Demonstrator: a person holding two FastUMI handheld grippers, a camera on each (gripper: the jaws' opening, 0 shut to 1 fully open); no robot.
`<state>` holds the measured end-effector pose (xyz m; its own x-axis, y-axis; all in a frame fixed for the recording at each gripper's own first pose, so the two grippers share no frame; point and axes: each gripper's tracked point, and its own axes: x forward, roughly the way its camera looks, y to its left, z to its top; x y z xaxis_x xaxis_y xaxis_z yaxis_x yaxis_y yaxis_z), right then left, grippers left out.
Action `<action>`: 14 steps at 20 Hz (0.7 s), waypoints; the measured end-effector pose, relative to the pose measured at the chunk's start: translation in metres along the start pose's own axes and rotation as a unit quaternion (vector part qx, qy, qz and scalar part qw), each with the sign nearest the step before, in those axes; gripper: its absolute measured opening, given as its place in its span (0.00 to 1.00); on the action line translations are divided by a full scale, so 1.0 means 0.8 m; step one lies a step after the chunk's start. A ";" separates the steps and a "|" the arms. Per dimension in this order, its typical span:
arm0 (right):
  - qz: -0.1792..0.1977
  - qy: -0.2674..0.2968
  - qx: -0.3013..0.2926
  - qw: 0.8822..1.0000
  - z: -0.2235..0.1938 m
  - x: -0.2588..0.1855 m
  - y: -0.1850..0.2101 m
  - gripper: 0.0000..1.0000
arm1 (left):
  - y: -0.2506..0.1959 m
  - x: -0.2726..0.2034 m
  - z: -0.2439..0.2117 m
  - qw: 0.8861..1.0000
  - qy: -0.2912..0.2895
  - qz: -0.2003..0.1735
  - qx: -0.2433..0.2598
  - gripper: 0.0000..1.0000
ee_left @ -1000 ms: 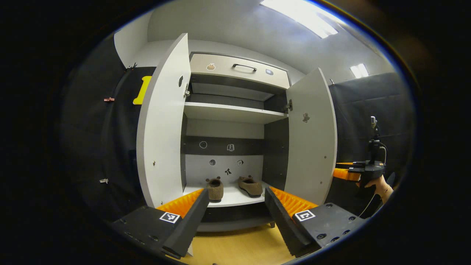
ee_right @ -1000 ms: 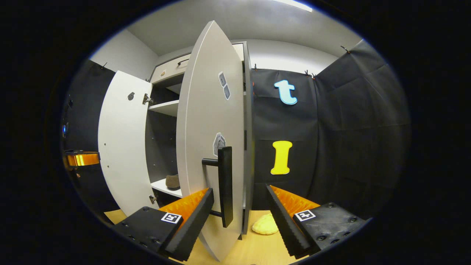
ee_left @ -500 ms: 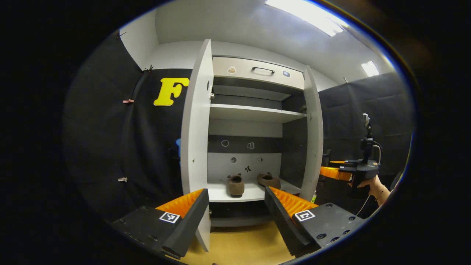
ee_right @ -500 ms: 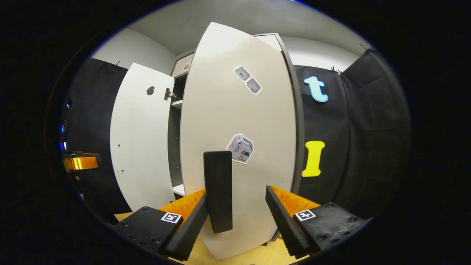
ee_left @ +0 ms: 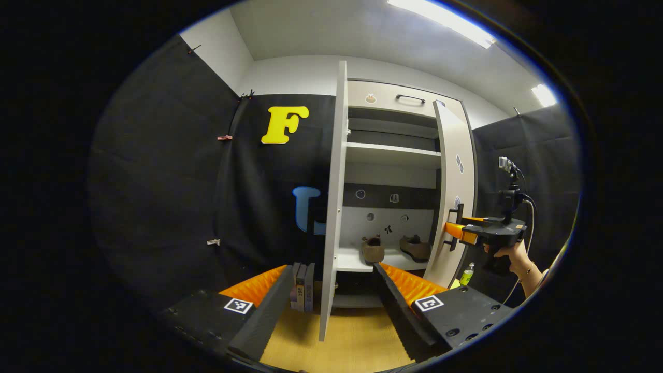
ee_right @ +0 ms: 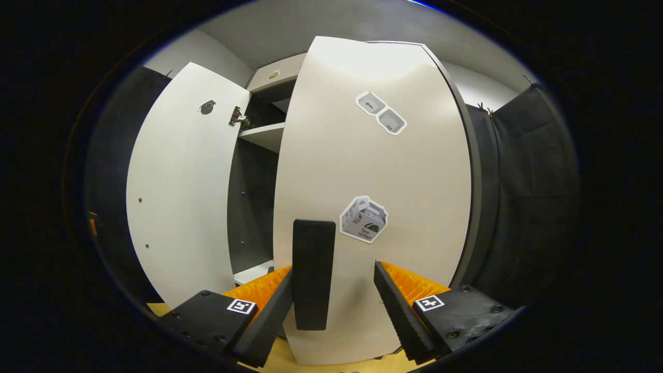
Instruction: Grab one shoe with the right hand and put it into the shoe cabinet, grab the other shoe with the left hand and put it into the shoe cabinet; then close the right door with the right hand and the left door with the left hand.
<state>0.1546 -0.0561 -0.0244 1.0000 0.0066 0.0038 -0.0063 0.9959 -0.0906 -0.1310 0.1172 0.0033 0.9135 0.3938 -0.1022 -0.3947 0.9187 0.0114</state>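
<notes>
Two brown shoes, the left shoe (ee_left: pixel 372 249) and the right shoe (ee_left: pixel 416 247), sit side by side on the bottom shelf (ee_left: pixel 357 260) of the shoe cabinet (ee_left: pixel 392 155), toes pointing toward the back panel.

The right door (ee_right: pixel 373 197) is swung most of the way toward the cabinet front; in the left gripper view it stands at a narrow angle (ee_left: pixel 456 191), partly covering the opening. Its black vertical handle (ee_right: pixel 313 273) lies between the fingers of the right claw (ee_right: pixel 331 305), close against the left finger, and the jaws are spread wide, released, with a clear gap to the right finger. In the left gripper view the right claw (ee_left: pixel 456 231) meets the door at its handle, held by a hand (ee_left: pixel 510 254).

The left door (ee_left: pixel 331 207) stands fully open, seen edge-on. The left claw (ee_left: pixel 331 305) is near the door's lower edge, released, jaws wide apart and gripping nothing.

A few books (ee_left: pixel 302 286) stand on the wooden floor (ee_left: pixel 352 342) left of the cabinet, and a small bottle (ee_left: pixel 466 273) stands to its right.
</notes>
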 end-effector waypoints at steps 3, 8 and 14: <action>-0.021 -0.003 -0.004 1.000 -0.005 0.018 0.001 0.95 | 0.020 -0.011 -0.007 1.000 0.003 0.014 -0.014 0.98; -0.054 -0.010 -0.029 0.998 -0.011 0.037 0.002 0.95 | 0.042 -0.024 -0.019 0.999 0.013 0.026 -0.017 0.95; -0.086 -0.012 -0.030 0.996 -0.016 0.051 -0.003 0.95 | 0.058 -0.024 -0.029 0.999 0.027 0.029 -0.008 0.95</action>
<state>0.1958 -0.0596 -0.0371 0.9859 -0.1600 0.0484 0.1655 0.9755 -0.1453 -0.1692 0.1515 -0.0174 0.8826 0.4439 -0.1547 -0.4488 0.8936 0.0039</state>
